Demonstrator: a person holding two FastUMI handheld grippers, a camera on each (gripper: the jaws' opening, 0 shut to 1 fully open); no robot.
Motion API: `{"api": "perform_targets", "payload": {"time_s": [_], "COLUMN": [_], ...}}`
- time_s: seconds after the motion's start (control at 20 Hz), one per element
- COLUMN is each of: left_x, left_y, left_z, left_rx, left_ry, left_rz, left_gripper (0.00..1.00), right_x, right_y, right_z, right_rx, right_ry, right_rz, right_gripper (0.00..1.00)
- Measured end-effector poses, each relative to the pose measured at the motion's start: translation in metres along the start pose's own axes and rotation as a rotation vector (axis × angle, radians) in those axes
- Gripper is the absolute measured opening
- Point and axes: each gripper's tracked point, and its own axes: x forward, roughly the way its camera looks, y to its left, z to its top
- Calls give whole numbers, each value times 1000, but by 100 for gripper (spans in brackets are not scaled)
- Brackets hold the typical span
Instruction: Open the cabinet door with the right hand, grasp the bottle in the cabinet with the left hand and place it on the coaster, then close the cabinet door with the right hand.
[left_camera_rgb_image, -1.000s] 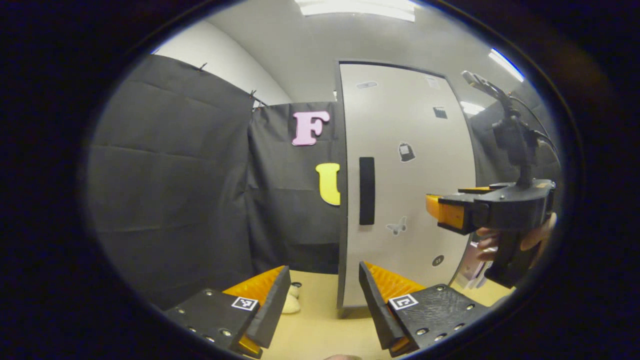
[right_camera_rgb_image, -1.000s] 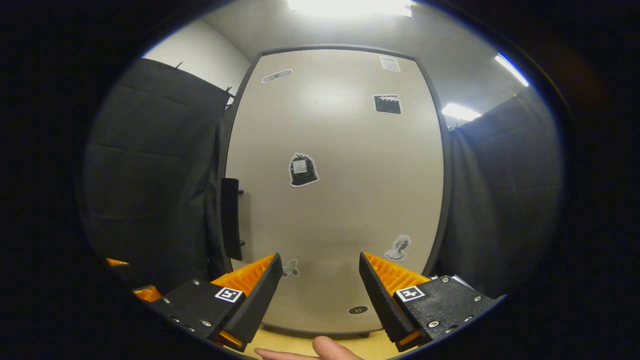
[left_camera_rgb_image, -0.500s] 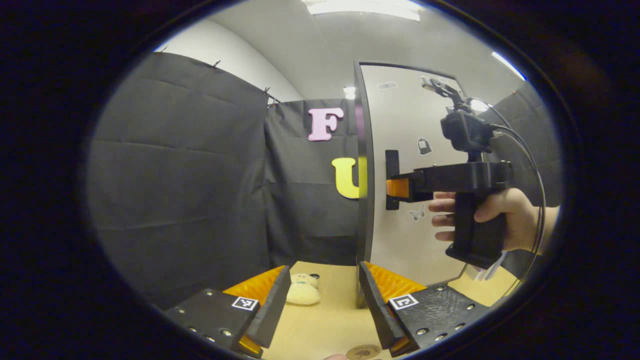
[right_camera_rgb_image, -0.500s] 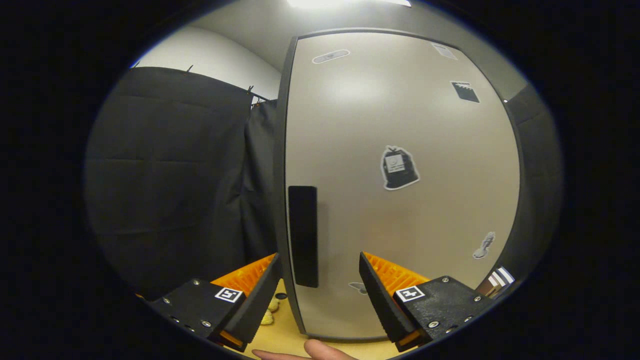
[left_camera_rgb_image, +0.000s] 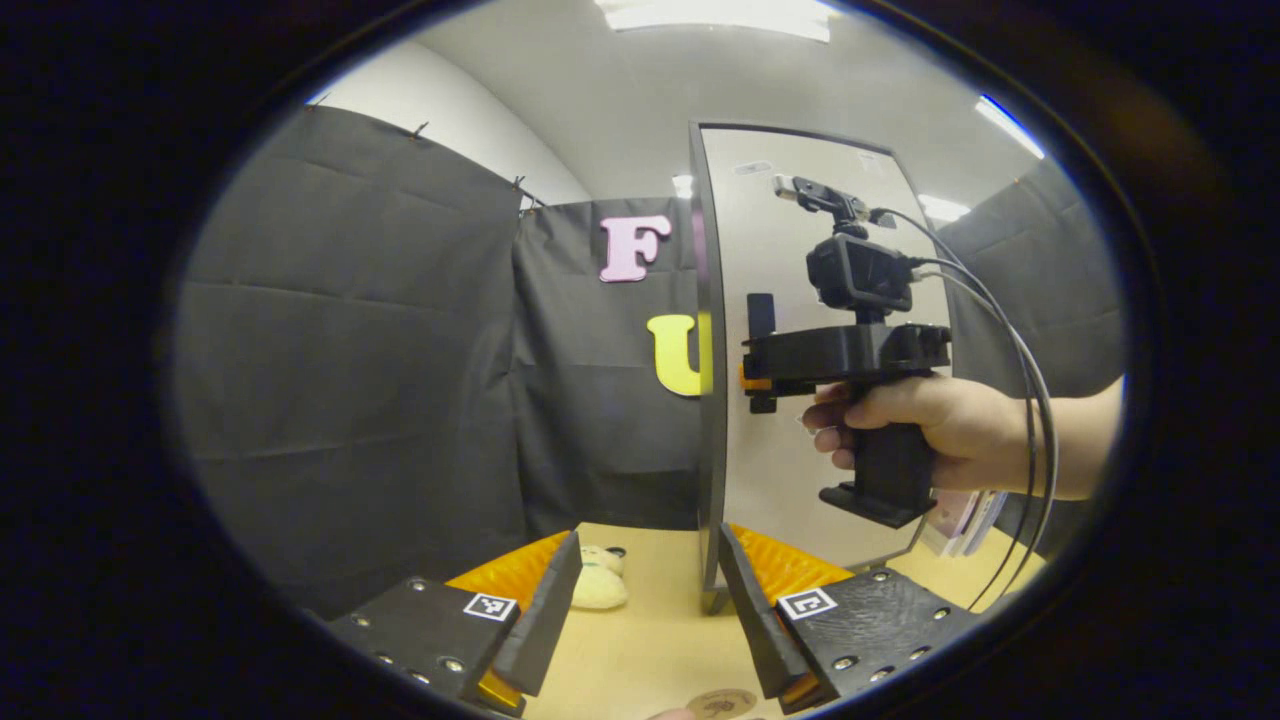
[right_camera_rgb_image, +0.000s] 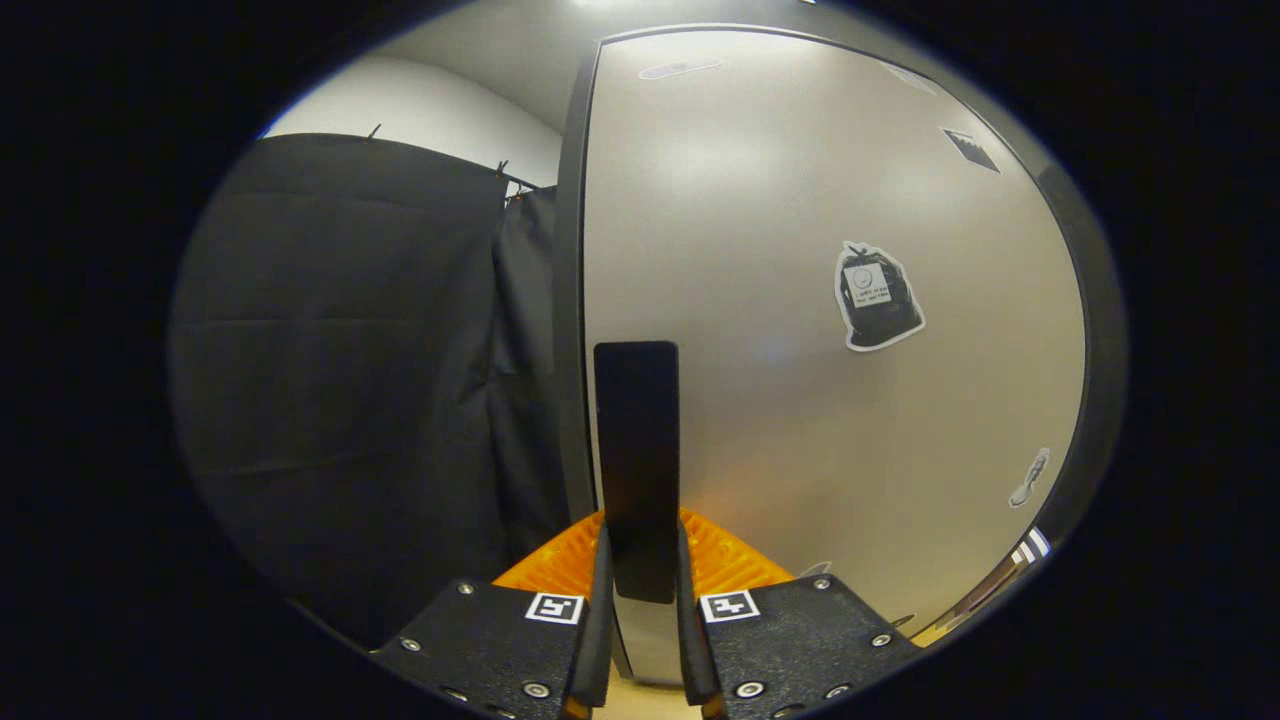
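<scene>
- Right gripper is clamped on the door handle — both fingers pressing its sides.
- Cabinet door looks barely ajar; opening step in hand.
- Next: swing it wide.
- Left gripper waits, fingers apart, above the coaster — bottle hidden inside.

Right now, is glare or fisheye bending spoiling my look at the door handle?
Right gripper view: soft ceiling-light sheen on the cabinet door, clear of the handle, which reads sharp between the right tool fingers. Left gripper view: door edges bow, no glare.
</scene>
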Motion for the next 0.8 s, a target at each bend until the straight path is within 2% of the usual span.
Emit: {"api": "perform_targets", "payload": {"time_s": [0.05, 0.1, 0.25, 0.35, 0.5, 0.65, 0.8], "left_x": [-2, -3, -4, -7, -19, -22, -25], "left_y": [1, 3, 14, 17, 17, 12, 8], "left_z": [-1, 0, 0, 2, 4, -15, -3], "left_rx": [-6, -13, -22, -19, -14, -14, -24], "left_ry": [1, 1, -6, -11, -25, 16, 12], "left_rz": [2, 5, 28, 36, 37, 36, 37], "left_gripper": [84, 74, 74, 84, 80, 79, 76], "right_x": [-2, -2, -3, -8, -22, -33, -44], "right_y": [0, 0, -1, 1, 3, 3, 3], "right_z": [0, -1, -2, -2, -2, -2, -4], "right_rx": [-8, 5, 6, 6, 1, -27, -29], "right_ry": [0, 8, 27, 27, 10, -11, -3], "right_rz": [1, 1, 14, 36, 63, 77, 89], "right_gripper": [29, 27, 25, 25, 25, 24, 24]}}
